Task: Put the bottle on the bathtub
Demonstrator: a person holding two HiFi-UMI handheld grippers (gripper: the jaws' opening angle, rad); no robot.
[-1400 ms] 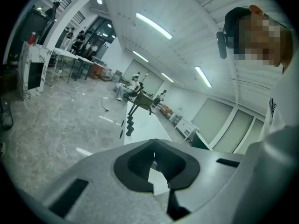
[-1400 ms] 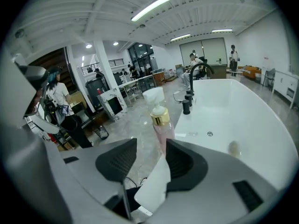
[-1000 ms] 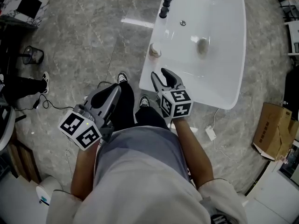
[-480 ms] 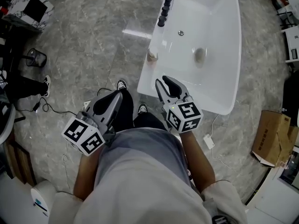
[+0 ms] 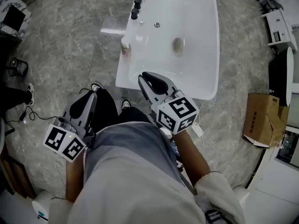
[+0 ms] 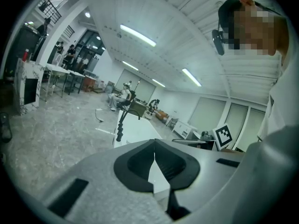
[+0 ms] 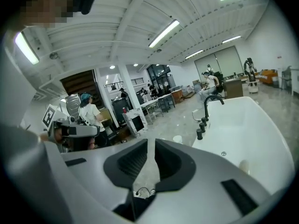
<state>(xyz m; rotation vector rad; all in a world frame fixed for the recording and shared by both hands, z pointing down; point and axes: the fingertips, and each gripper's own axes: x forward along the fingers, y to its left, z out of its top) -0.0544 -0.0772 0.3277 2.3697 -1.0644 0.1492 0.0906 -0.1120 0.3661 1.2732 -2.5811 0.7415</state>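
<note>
We stand at the near end of the tub (image 5: 208, 55), a gripper in each hand. The bottle (image 5: 125, 45) sits on the tub's left rim, close to the near-left corner and nearer to us than the black taps (image 5: 137, 3). Neither gripper touches it.

Our right gripper (image 5: 145, 77) hangs over the tub's near rim, pointing toward the far end. Its jaws have just been closing and now stand narrow, with a thin gap and nothing between them. In the right gripper view the bottle (image 7: 177, 138) shows as a small pale shape just beyond the jaw tips, left of the tub (image 7: 261, 125) and nearer than the taps (image 7: 202, 125).

Our left gripper (image 5: 90, 97) is lower and to the left, over the floor (image 5: 60, 45) beside our leg, well apart from the tub. In its own view the jaws meet at the tips and hold nothing.

A cardboard box (image 5: 259, 118) lies on the floor to the right of the tub.
</note>
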